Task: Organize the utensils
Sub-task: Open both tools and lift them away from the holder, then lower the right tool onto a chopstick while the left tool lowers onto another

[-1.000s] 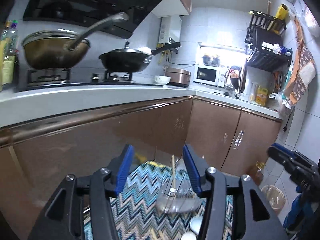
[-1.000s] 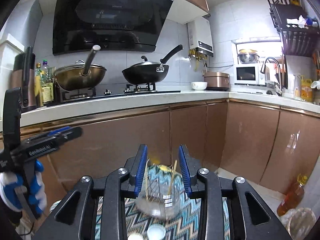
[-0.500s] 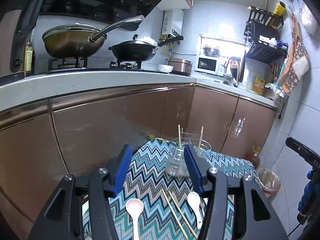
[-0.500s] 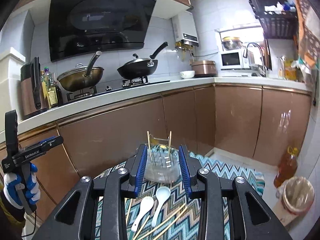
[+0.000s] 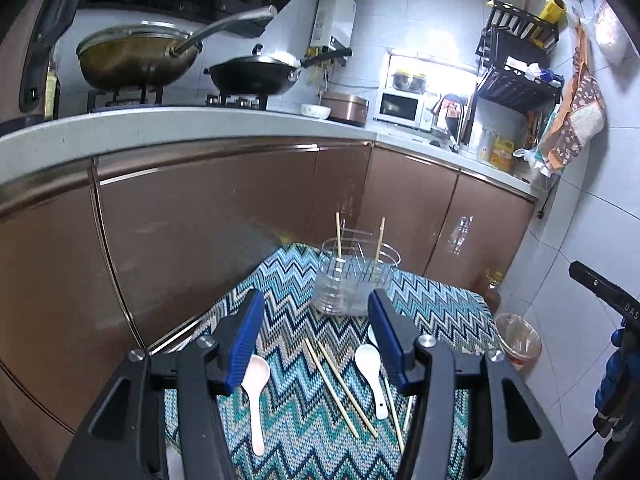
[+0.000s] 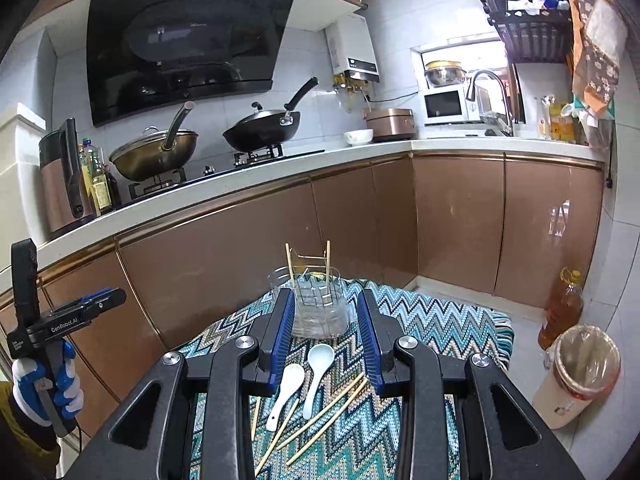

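A clear utensil holder (image 5: 352, 280) with a wire insert stands at the far end of a zigzag-patterned cloth (image 5: 304, 420); two chopsticks stand in it. It also shows in the right wrist view (image 6: 318, 308). On the cloth lie two white spoons (image 5: 253, 384) (image 5: 372, 376) and several loose chopsticks (image 5: 340, 388). In the right wrist view the spoons (image 6: 285, 394) (image 6: 318, 374) and chopsticks (image 6: 328, 416) lie below the jaws. My left gripper (image 5: 316, 336) is open and empty above the cloth. My right gripper (image 6: 326, 332) is open and empty, short of the holder.
Brown cabinets (image 5: 224, 220) under a white counter stand just behind the cloth. Two woks (image 6: 154, 156) (image 6: 262, 130) sit on the stove. A small lined bin (image 6: 576, 372) and an oil bottle (image 6: 560, 308) stand on the floor at right.
Both grippers have pulled back and tilted down from the holder. The spoons and loose chopsticks on the cloth have come into view. Both stay open.
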{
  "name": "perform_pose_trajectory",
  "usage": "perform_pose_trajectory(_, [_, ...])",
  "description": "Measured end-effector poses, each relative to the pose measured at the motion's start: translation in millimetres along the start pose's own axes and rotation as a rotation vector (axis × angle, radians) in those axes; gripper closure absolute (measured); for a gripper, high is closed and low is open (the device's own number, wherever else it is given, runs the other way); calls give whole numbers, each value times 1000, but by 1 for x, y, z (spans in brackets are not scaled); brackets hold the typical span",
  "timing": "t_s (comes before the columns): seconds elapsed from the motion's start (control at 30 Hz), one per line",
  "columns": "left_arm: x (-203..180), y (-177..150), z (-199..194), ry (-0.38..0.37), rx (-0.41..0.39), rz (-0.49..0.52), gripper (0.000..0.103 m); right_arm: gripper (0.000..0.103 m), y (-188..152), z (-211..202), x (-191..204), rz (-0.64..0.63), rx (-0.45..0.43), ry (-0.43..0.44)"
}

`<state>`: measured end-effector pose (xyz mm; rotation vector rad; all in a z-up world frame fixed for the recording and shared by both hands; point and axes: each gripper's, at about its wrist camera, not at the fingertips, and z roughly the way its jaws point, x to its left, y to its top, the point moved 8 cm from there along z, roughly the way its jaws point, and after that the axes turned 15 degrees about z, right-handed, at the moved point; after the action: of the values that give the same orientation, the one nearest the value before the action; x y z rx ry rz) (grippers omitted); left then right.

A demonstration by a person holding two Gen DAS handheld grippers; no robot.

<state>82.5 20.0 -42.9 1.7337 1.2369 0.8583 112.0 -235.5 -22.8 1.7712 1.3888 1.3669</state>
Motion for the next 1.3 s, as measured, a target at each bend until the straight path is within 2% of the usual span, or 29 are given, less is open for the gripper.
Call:
perform_pose_trajectory(0.37, [-2,-22,29,-51,103,2,51,71,-19,25,-9,4,78,-19])
perform_pose_trajectory(0.73, [-1,-49,74,-105,226,-38,51,71,-42,71,-35,47,202,-63])
perform_pose_trajectory(1.0, [-9,-65,114,-174,330,-73,51,71,-82,127,-58,102,405,-113])
perform_pose_trajectory(1.3, [-18,-86,160,-220,444,-116,52,72,-132,188,-87,178,612,-146])
